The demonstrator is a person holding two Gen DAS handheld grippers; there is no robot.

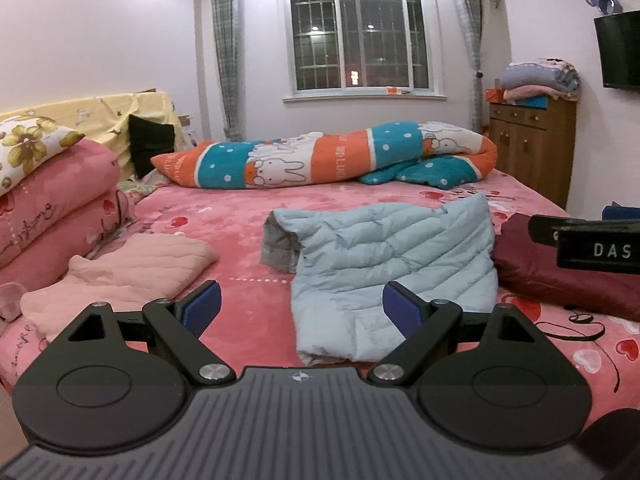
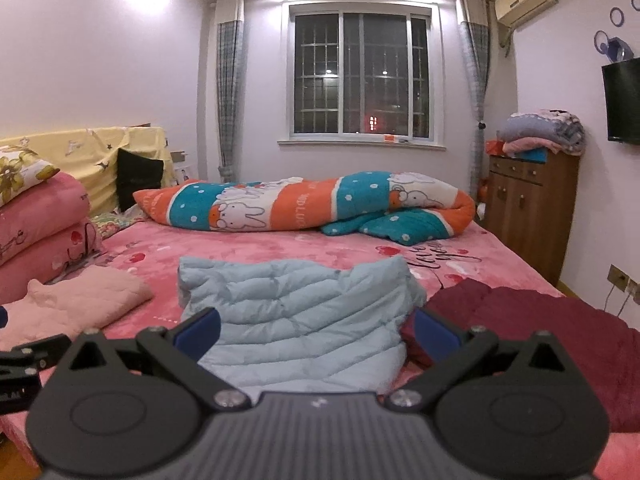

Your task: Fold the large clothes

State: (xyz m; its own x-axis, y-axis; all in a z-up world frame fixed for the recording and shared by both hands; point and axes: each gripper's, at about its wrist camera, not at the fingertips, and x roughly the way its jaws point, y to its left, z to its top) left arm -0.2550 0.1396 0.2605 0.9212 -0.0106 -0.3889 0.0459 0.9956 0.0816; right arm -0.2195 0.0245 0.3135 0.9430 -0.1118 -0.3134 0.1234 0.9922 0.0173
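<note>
A light blue quilted down jacket [image 1: 384, 264] lies partly folded on the pink bed [image 1: 240, 220]; it also shows in the right wrist view [image 2: 296, 320]. My left gripper [image 1: 302, 308] is open and empty, hovering just above the jacket's near left edge. My right gripper [image 2: 316, 330] is open and empty, with its fingers on either side of the jacket's near end. A folded pink garment [image 1: 120, 276] lies at the left and a dark red garment [image 1: 560, 268] at the right. The right gripper's body [image 1: 592, 240] shows at the left wrist view's right edge.
A rolled orange and teal rabbit quilt [image 1: 328, 156] lies across the far side of the bed. Stacked pink bedding and a floral pillow [image 1: 48, 200] are at the left. A wooden cabinet [image 1: 532, 140] with folded blankets stands at the right, below a wall television [image 1: 620, 52].
</note>
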